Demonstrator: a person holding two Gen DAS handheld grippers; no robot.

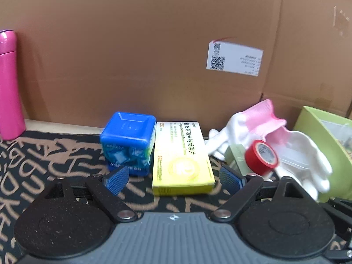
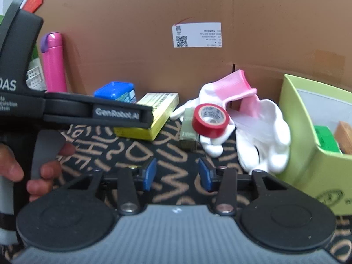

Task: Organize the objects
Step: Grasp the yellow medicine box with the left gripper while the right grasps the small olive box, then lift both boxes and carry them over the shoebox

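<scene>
The yellow medicine box (image 1: 183, 158) lies flat at the centre of the left wrist view, its long axis running away from the camera, on the black mat with tan lettering (image 1: 55, 154). Its left long side sits against, or just beside, the blue cube-shaped container (image 1: 128, 142). It looks like light, stiff cardboard with a smooth printed skin, so it should lift easily but could dent under a hard squeeze; the two long sides seem the natural place to take hold.

The left gripper (image 1: 173, 179) sits low in the frame just short of the box's near end, level and pointing straight along it. Its blue pads (image 1: 116, 180) are spread wider than the box and grip nothing.

To the right of the box, a red roll of tape (image 1: 261, 157) rests on a small olive-green box (image 1: 234, 156) and the white and pink gloves (image 1: 303, 154). These soft gloves would crumple in a grip. At the right edge stands a light green open box (image 1: 330, 145), probably the bin for sorting. A pink bottle (image 1: 10, 83) stands at the far left before the cardboard wall (image 1: 143, 44).

In the right wrist view, the right gripper (image 2: 177, 173) hovers over bare mat at lower centre, partly open and holding nothing, aimed toward the tape. The person's left hand (image 2: 39, 165) grips the other tool's handle at the left edge.
</scene>
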